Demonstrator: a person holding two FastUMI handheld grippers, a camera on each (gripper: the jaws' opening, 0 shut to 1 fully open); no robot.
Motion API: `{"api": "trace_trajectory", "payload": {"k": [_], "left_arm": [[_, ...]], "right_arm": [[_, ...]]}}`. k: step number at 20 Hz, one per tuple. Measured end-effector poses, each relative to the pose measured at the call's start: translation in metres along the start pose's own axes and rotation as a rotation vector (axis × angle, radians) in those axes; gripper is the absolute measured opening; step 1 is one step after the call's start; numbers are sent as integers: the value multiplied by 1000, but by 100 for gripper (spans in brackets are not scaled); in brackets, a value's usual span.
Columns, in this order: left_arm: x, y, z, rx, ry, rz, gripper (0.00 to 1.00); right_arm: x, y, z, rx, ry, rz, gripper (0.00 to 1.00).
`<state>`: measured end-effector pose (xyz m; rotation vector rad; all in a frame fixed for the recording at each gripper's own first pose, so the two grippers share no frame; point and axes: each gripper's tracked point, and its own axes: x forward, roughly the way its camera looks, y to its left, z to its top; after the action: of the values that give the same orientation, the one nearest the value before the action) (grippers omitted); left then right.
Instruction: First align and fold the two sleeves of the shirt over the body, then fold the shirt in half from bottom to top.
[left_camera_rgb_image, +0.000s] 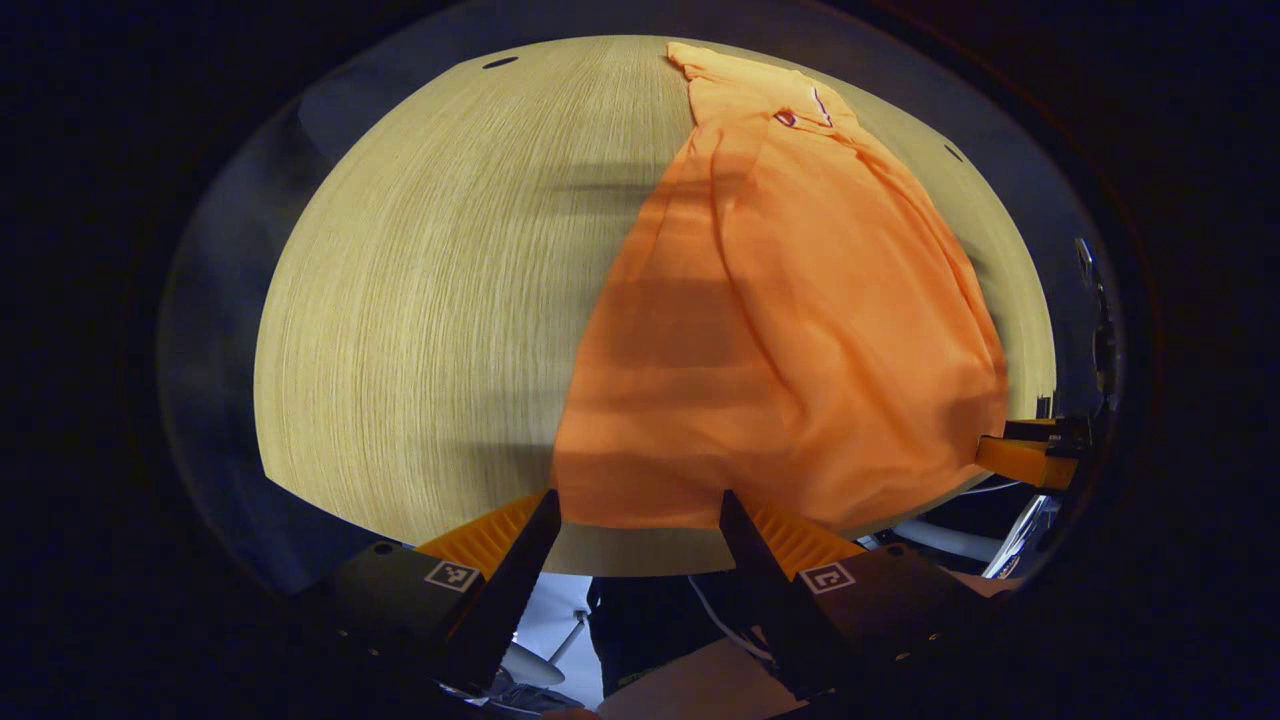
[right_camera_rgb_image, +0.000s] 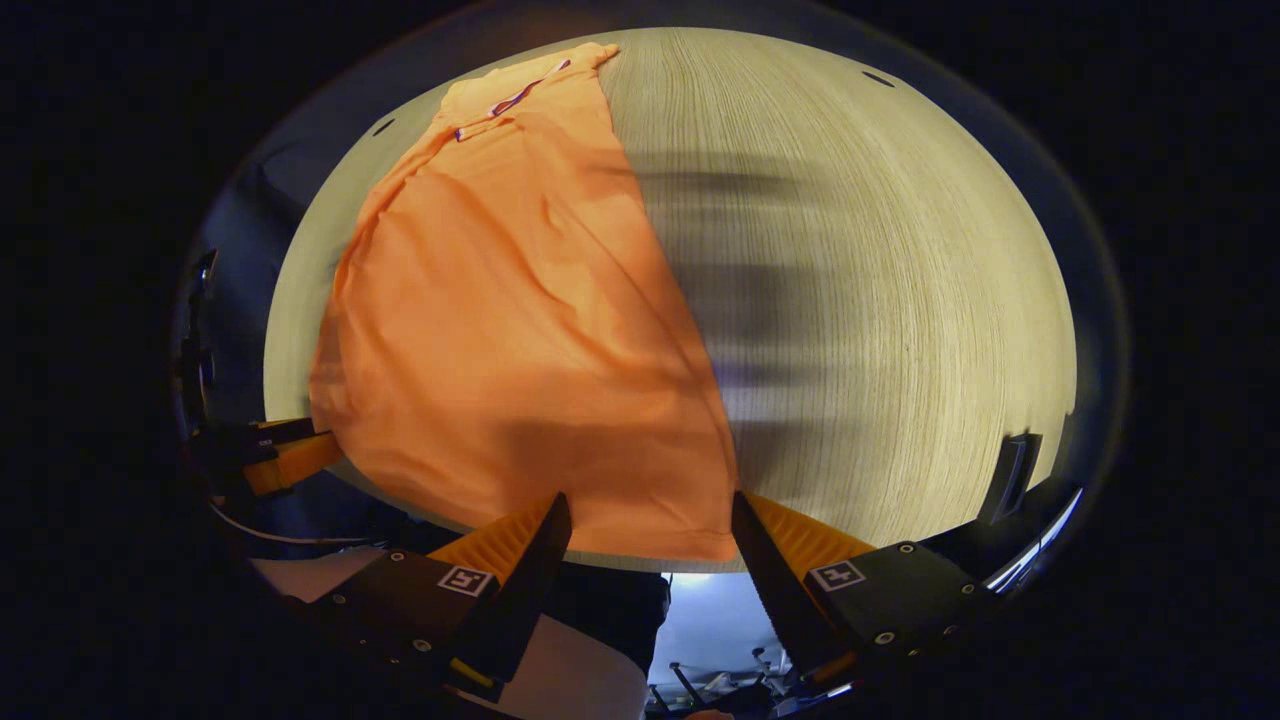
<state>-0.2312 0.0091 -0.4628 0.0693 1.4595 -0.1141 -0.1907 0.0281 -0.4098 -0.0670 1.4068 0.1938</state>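
Orange shirt (left_camera_rgb_image: 790, 330) is laid lengthwise on the wooden surface (left_camera_rgb_image: 420, 300), hem at the near edge. Left hand-held gripper (left_camera_rgb_image: 640, 525) and right hand-held gripper (right_camera_rgb_image: 650, 530) are held apart, unclamped, at the hem corners. Fabric judged thin, limp, light; hem corners are best pinched.

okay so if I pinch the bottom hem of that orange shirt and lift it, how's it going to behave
Probably floppy: the orange shirt lies in soft folds and ripples on the wooden table, so it should sag between the left claw and right claw. Likely light, since the cloth looks thin. It may slide on the smooth tabletop, dragging the far collar end along.
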Motion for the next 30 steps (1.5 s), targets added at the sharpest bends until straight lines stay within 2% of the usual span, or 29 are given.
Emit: {"api": "trace_trajectory", "payload": {"k": [5,8,10,11,12,13,14,15,16,17,19,20,21,22,23,30], "left_arm": [[0,-1,1,29,-15,45,98],[3,-2,0,8,-15,45,99],[2,-1,-1,10,-9,46,99],[2,-2,-1,7,-7,46,99],[1,-3,-2,5,-11,44,98],[-1,-5,-2,6,-11,44,98],[1,-7,-3,17,-15,41,88],[1,-11,-3,39,-19,36,85],[1,-14,-3,68,-27,32,68],[1,-19,-1,94,-34,19,61],[4,-26,-3,101,-60,10,24],[3,-28,-1,134,-93,-9,5],[5,-30,-2,147,-103,-20,5],[4,-31,-1,148,-102,-39,1],[5,-32,-6,134,-83,-55,1],[-18,-30,1,28,-87,-117,1]], "right_arm": [[3,-3,-2,-23,-9,-55,97],[5,0,-6,-135,-4,-113,96],[5,2,-8,-125,3,-112,97],[4,1,-7,-100,7,-112,89],[4,-2,-7,-84,9,-122,86],[3,-5,-6,-76,1,-119,75],[4,-7,-5,-79,-6,-122,66],[3,-8,-4,-77,-20,-121,52],[3,-11,-4,-76,-32,-119,40],[3,-10,-5,-62,-42,-105,27],[4,-2,-7,-59,-35,-61,8],[3,0,-8,-61,-44,-57,8],[3,1,-7,-66,-54,-55,12],[5,5,-8,-58,-58,-37,7],[4,7,-11,-61,-44,-26,0],[-28,12,-1,-34,-74,31,0]]}}
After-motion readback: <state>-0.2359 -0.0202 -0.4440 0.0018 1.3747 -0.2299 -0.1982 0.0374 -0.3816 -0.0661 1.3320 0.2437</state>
